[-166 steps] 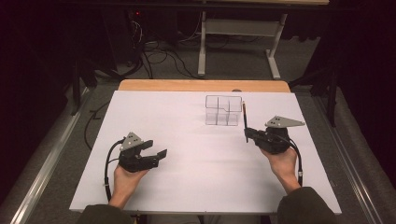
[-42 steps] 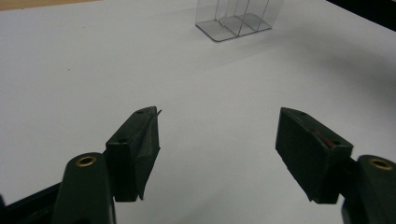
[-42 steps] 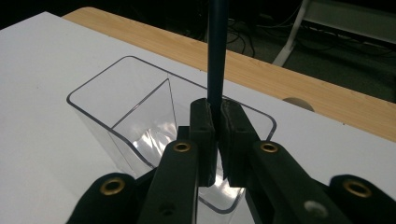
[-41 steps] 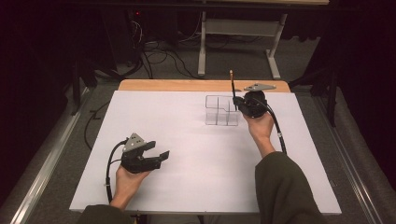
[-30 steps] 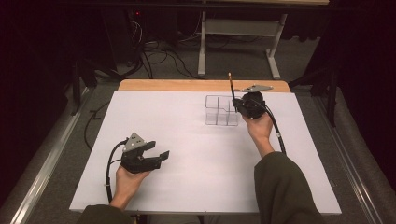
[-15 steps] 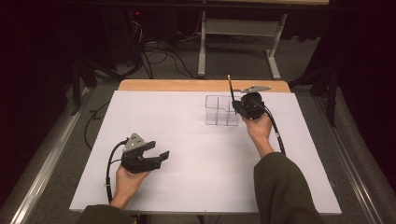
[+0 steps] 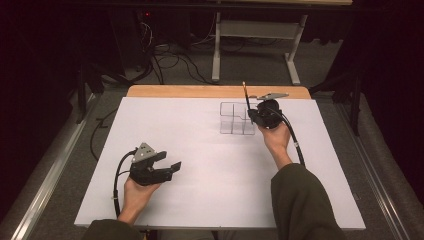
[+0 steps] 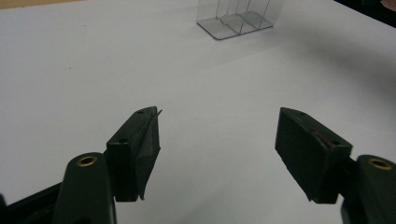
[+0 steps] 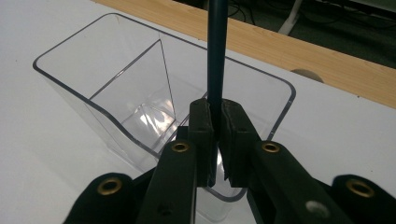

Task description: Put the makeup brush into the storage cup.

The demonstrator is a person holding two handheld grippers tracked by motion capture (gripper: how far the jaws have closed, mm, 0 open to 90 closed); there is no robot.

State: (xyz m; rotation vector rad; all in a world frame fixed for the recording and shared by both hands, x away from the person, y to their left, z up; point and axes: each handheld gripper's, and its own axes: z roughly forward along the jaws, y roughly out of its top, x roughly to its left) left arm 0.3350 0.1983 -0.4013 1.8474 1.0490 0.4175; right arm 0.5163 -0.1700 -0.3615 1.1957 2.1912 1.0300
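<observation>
While the left gripper (image 7: 169, 168) idles agape at lower left, the right gripper (image 9: 216, 140) pinches a pencil (image 9: 216, 51) above the organizer (image 9: 70, 88), unreleased.

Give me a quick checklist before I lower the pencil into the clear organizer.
1. Right tool shut on the pencil: ok.
2. Pencil upright: ok, near vertical in the high view.
3. Pencil over the organizer, at its near right compartment: ok.
4. Compartments free of other things: ok.
5. Pencil tip clear of the dividers: cannot tell, the tip is hidden behind the jaws.
6. Left tool out of the way: ok, open, well away from the organizer.
</observation>
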